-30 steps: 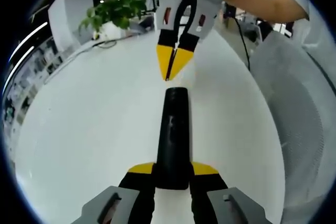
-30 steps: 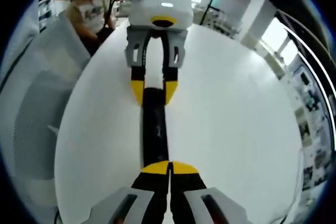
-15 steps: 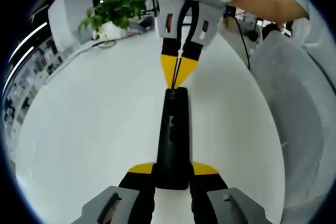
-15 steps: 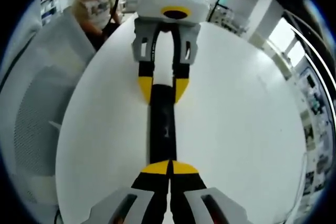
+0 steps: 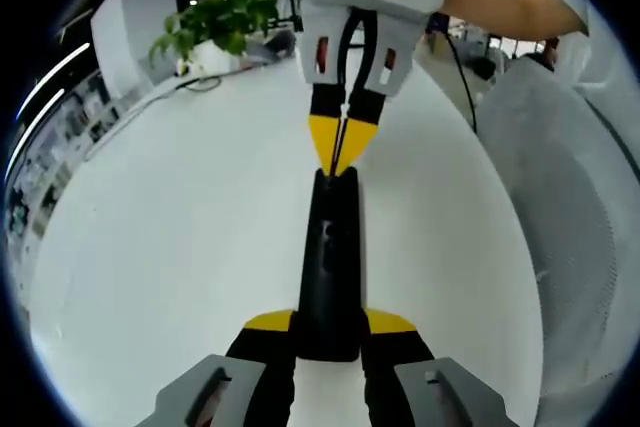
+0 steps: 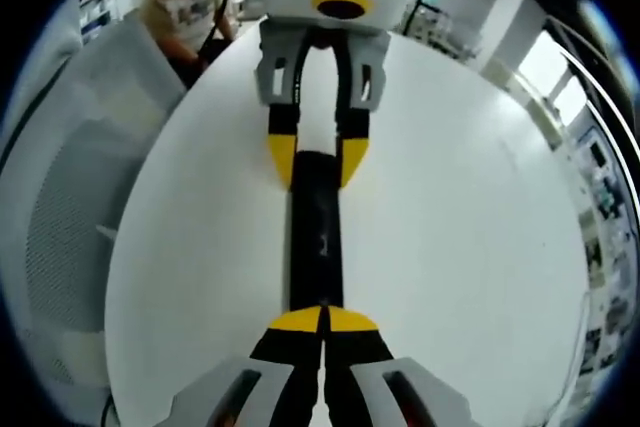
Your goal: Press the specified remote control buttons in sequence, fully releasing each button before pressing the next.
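On the white round worktop [image 5: 180,247] the black remote control [image 5: 328,267] lies lengthwise between the two grippers, and the action is at its far end. The left gripper [image 5: 328,332] has its yellow-tipped jaws clamped on the near end of the remote, one jaw on each side edge, pinning it flat on the worktop. The right gripper [image 5: 340,152], its jaws pressed together into a single yellow point, has come down over the last second: it hung clear above the remote a moment ago, and now its tip sits right at the far end of the remote's top face, touching or very nearly so. From the right gripper view the closed tip [image 6: 322,319] covers the near end of the remote [image 6: 315,237], with the left gripper [image 6: 318,162] straddling the other end, and the remote has slid closer under the tip as the hand advanced. That reads as a press just beginning or just landing; whether a button is actually down is too fine to tell. The remote itself has not shifted in the left gripper's hold. A potted plant [image 5: 215,22] stands at the worktop's far edge, and a white mesh chair back [image 5: 570,207] is off to one side.
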The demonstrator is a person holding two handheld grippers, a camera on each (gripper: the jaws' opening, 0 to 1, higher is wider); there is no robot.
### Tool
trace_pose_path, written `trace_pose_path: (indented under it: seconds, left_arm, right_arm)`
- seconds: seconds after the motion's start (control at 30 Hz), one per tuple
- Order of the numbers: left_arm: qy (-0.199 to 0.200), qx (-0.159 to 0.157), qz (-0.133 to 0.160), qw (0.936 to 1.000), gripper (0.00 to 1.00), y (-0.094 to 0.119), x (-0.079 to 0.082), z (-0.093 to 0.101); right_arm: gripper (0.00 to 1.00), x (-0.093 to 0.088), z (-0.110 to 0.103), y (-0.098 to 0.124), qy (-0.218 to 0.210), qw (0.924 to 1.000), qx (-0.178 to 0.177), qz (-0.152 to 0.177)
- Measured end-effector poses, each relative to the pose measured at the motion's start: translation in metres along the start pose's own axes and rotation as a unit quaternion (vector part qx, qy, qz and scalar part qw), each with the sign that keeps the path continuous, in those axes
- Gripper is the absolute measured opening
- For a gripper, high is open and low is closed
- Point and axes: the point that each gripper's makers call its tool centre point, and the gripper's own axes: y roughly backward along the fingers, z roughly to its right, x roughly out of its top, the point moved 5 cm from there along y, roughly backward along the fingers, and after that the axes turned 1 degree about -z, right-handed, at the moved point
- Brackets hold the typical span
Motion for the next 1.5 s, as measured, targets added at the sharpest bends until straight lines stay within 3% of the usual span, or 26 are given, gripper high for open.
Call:
trace_pose_path:
  seconds: [0.73, 1.5]
  left_arm:
    - [0.002, 0.001, 0.003, 1.0, 0.24, 0.0004, -0.0006, -0.0004]
    - [-0.001, 0.0, 0.0, 1.0, 0.24, 0.0004, -0.0002, 0.0]
  right_arm:
    - [0.0, 0.0004, 0.0007, -0.0052, 0.005, 0.9999, 0.012, -0.004]
    - [0.0, 0.0027, 0.0012, -0.0063, 0.015, 0.9989, 0.024, -0.037]
